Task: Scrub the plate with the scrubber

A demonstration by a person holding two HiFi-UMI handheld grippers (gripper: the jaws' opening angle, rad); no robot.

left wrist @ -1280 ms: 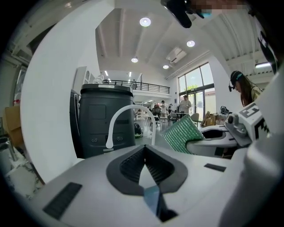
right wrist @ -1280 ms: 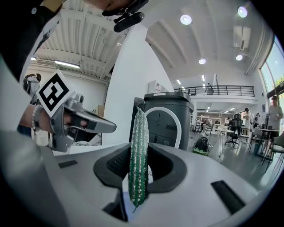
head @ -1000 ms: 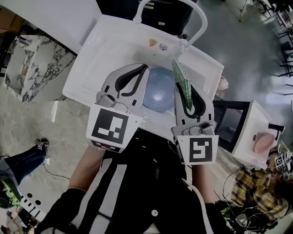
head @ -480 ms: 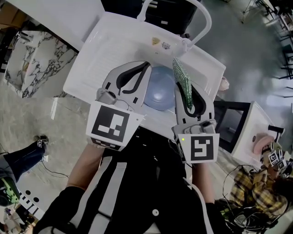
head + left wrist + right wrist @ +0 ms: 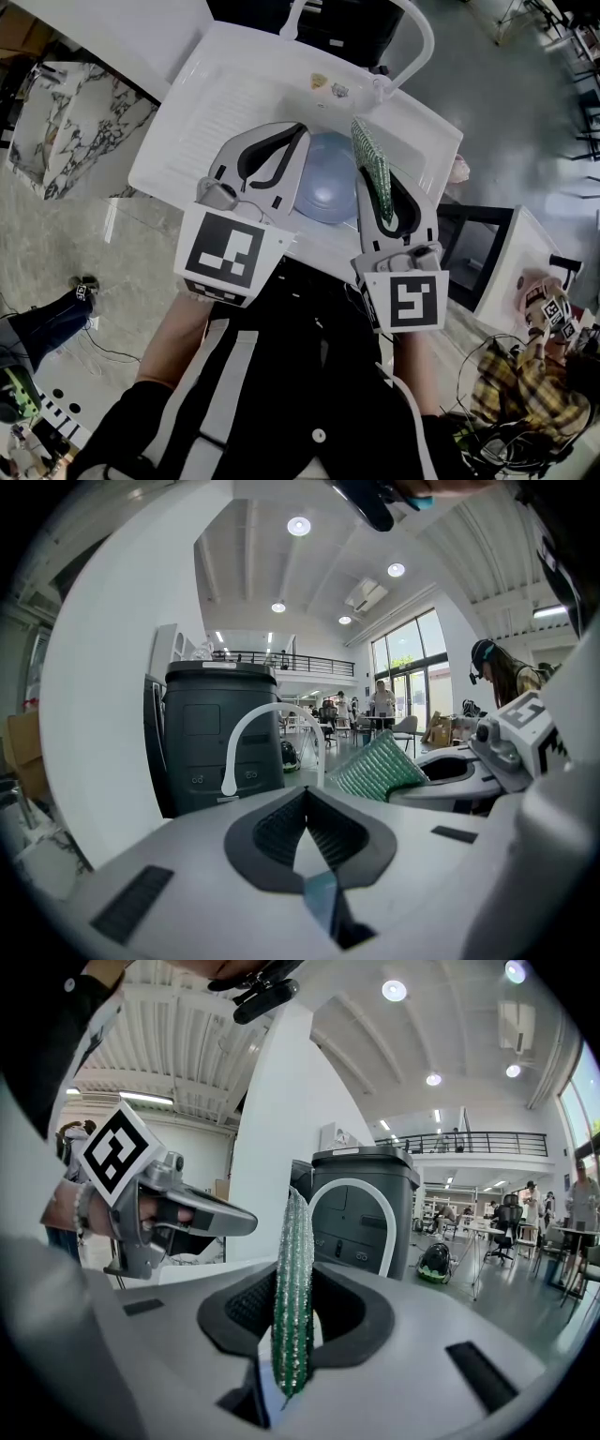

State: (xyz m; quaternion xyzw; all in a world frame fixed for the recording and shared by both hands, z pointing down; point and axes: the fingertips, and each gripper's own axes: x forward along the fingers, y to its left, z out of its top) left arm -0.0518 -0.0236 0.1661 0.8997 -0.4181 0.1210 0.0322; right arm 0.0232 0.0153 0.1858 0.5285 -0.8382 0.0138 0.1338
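One white moulded sink [image 5: 216, 112] has a ribbed draining board on its left half. Its basin holds a single thing: a round, smooth blue-grey plate [image 5: 328, 192].

Over the middle of the sink, the left gripper [image 5: 298, 136], of grey plastic with black ridged pads, covers the plate's left edge. Its jaws are drawn together and meet at the tips. A thin blue-grey sliver shows low in the slit between the pads, with nothing clamped that I can see.

At the plate's right edge, the right gripper [image 5: 375, 183] has its jaws pinched on a thin green scrubber [image 5: 367, 150]. The scrubber is a knobbly, glittery sheet standing on edge, and it sticks out well past the tips toward the back of the sink. Whether it touches the plate I cannot tell.

Behind the sink rises a white arched tap [image 5: 417, 37]. Beyond the tap stands a dark grey plastic bin [image 5: 220, 733], its lid down and its contents hidden.
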